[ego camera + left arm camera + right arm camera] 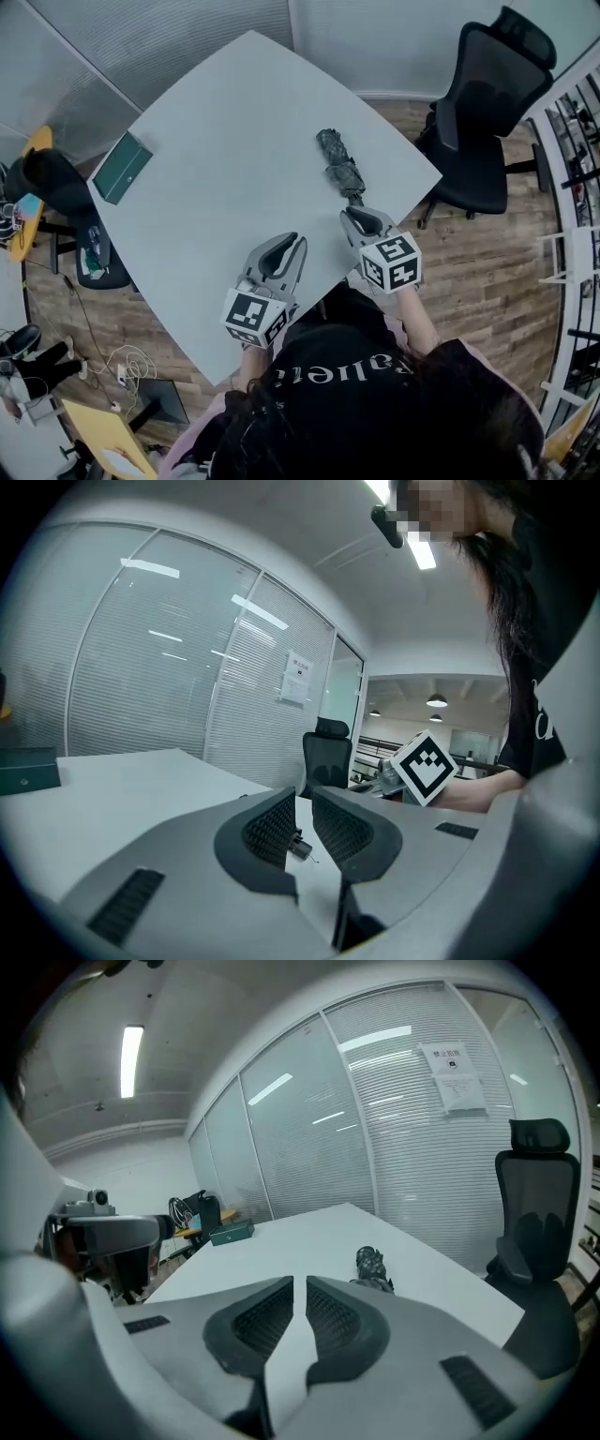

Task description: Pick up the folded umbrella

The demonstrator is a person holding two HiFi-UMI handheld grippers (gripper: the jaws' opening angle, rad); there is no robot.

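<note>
One folded umbrella (338,165) just ahead of the right hand-held gripper (362,216), jaws together

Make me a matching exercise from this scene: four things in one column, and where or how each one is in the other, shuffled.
1 folded umbrella
2 green box
3 office chair
4 right gripper

A on the wood floor, right of the table
B shut, nothing between its jaws
C lying near the table's right edge
D near the table's left corner

Pairs: 1-C, 2-D, 3-A, 4-B
</note>
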